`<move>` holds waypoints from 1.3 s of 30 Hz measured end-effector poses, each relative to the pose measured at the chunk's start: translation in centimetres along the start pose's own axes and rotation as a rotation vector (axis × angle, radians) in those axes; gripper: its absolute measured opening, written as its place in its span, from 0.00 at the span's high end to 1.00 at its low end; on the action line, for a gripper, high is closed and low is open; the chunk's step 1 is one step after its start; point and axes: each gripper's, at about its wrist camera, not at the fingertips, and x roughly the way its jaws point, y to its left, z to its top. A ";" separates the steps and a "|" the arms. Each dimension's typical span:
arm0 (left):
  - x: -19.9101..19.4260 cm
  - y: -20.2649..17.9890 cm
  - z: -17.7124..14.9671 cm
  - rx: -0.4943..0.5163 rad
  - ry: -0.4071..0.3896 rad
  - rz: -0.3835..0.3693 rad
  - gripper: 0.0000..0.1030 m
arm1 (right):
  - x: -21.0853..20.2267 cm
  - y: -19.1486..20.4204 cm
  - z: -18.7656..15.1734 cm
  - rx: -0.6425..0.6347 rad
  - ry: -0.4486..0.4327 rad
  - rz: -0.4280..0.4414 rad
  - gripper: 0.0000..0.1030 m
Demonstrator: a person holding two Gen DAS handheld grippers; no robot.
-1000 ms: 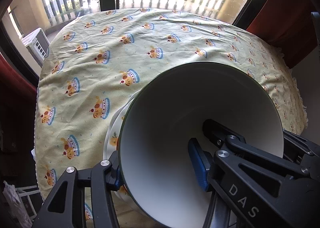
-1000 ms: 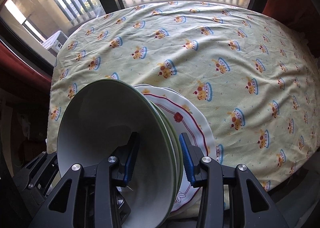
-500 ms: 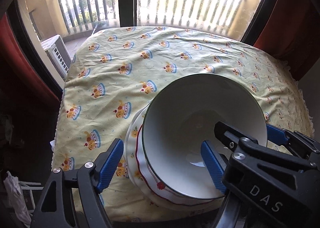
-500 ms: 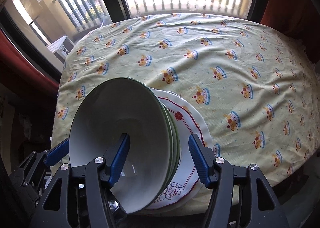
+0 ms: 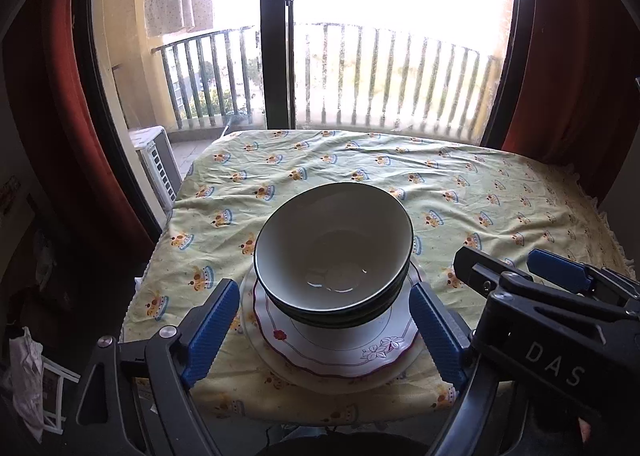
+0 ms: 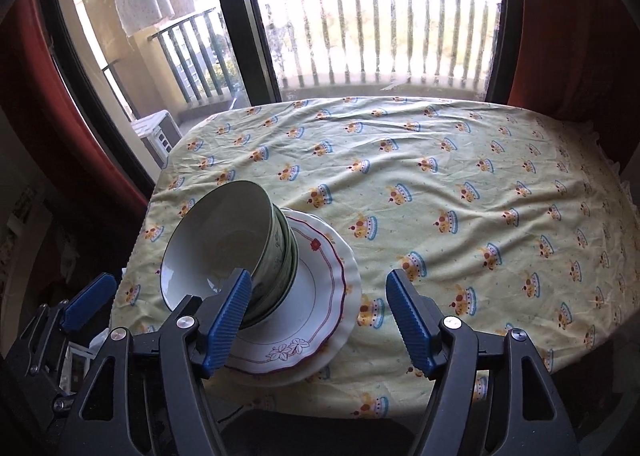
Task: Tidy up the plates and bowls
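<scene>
Both tongs, left tongs (image 5: 324, 330) and right tongs (image 6: 318, 322), spread wide, empty; bowls (image 5: 334, 252) stacked on plates (image 5: 332, 352).

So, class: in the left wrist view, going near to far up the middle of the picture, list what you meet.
Tablecloth's near edge → scalloped plates → stacked bowls → balcony railing.

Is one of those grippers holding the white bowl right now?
No, the white green-rimmed bowl sits nested on the stack atop the red-trimmed scalloped plate, and the left gripper is open around it without touching.
</scene>
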 end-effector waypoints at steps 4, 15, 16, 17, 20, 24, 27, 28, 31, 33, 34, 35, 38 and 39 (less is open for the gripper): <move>-0.8 -1.0 -1.9 -0.041 -0.024 -0.004 0.09 | -1.7 -2.4 -2.0 0.007 -0.045 -0.031 0.23; -2.3 -3.2 -5.8 -0.067 -0.054 -0.014 0.08 | -4.7 -8.1 -7.3 0.029 -0.148 -0.081 0.20; -2.5 -3.3 -5.9 -0.069 -0.057 -0.014 0.08 | -4.9 -8.3 -7.6 0.021 -0.151 -0.085 0.20; -2.7 -3.5 -6.0 -0.068 -0.064 -0.017 0.08 | -5.1 -8.5 -7.9 0.018 -0.154 -0.085 0.20; -3.0 -4.6 -6.3 -0.041 -0.070 -0.019 0.04 | -5.8 -9.2 -8.5 0.022 -0.168 -0.093 0.20; -3.3 -5.3 -6.2 -0.019 -0.083 -0.015 0.03 | -5.9 -9.9 -8.8 0.034 -0.163 -0.103 0.20; -3.5 -5.4 -6.2 -0.024 -0.093 -0.004 0.01 | -6.1 -10.2 -9.0 0.030 -0.163 -0.099 0.20; -3.5 -5.5 -6.2 -0.025 -0.093 -0.001 0.01 | -6.2 -10.3 -9.1 0.027 -0.164 -0.099 0.20; -3.5 -5.6 -6.3 -0.024 -0.096 0.003 0.01 | -6.2 -10.3 -9.0 0.019 -0.168 -0.096 0.20; -3.6 -5.7 -6.3 -0.022 -0.098 0.005 0.01 | -6.2 -10.4 -9.1 0.013 -0.175 -0.092 0.20; -3.7 -5.7 -6.3 -0.021 -0.099 0.005 0.01 | -6.3 -10.4 -9.1 0.007 -0.179 -0.096 0.20; -3.7 -5.7 -6.4 -0.021 -0.098 0.007 0.01 | -6.4 -10.4 -9.2 -0.003 -0.185 -0.102 0.20; -3.8 -5.9 -6.5 -0.022 -0.098 0.010 0.01 | -6.5 -10.4 -9.5 -0.015 -0.191 -0.103 0.20; -3.8 -5.9 -6.5 -0.022 -0.099 0.012 0.00 | -6.5 -10.5 -9.5 -0.014 -0.190 -0.100 0.19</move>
